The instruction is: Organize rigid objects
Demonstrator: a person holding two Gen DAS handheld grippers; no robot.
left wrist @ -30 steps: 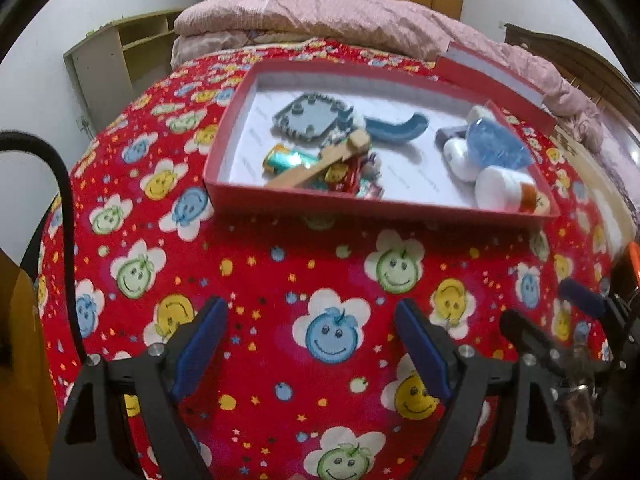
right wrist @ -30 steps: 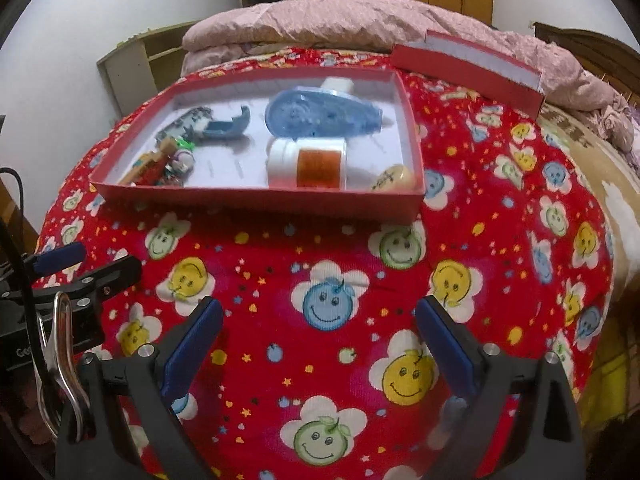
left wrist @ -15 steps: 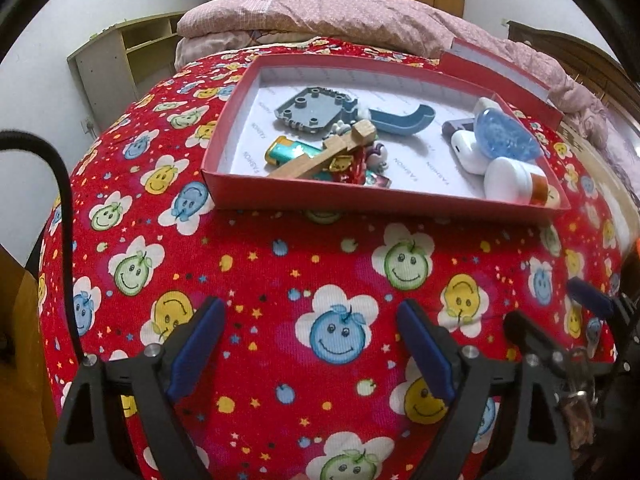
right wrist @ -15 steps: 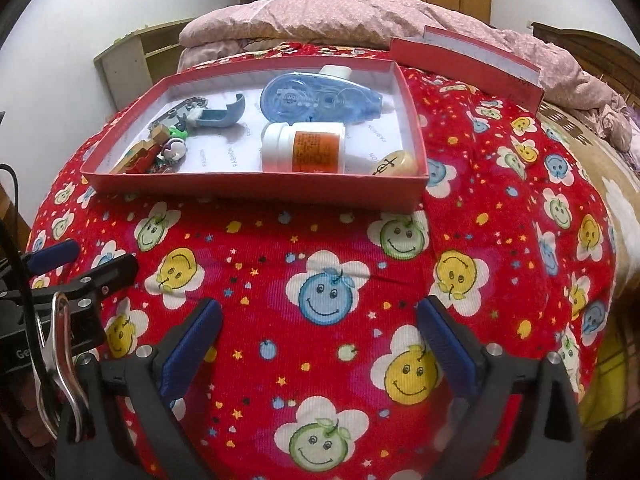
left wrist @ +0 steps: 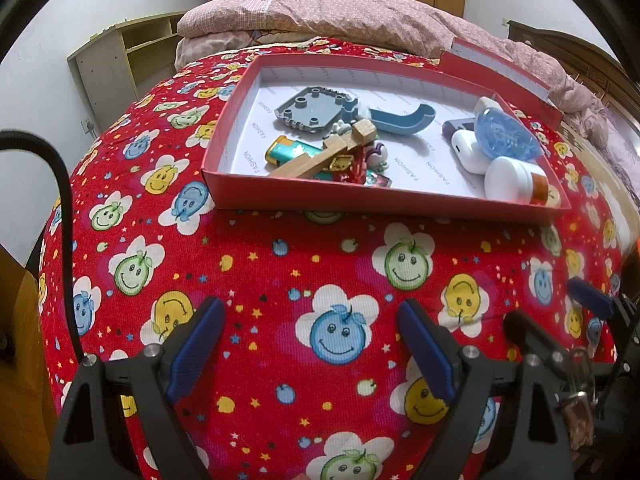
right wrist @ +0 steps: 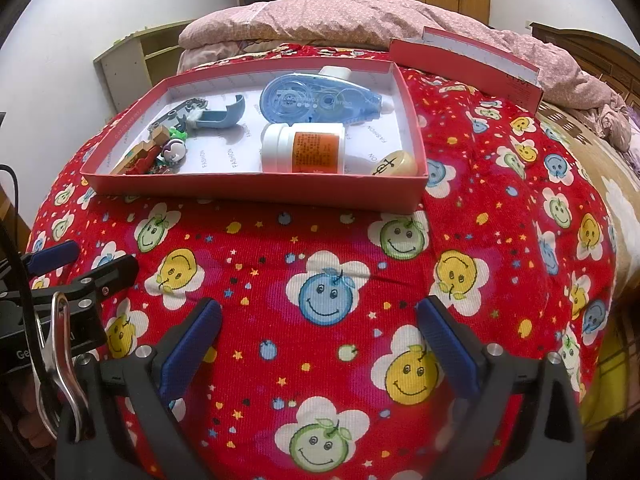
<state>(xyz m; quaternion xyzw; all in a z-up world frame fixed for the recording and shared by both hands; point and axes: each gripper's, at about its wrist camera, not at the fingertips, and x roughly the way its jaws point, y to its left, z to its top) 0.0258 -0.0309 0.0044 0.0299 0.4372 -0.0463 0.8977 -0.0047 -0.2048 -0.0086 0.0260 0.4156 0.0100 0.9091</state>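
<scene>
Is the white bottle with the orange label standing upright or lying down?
Lying down: the white bottle rests on its side in the red box.

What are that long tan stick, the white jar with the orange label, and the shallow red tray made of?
The long tan stick looks like unfinished wood: matte, pale, square-cut end. The white jar with the orange label seems smooth plastic with a slight sheen and a printed label, probably paper. The shallow red tray is probably cardboard: thin straight walls, white printed lining.

Both wrist views low over bedspread, facing forward; share red box near ahead.
</scene>
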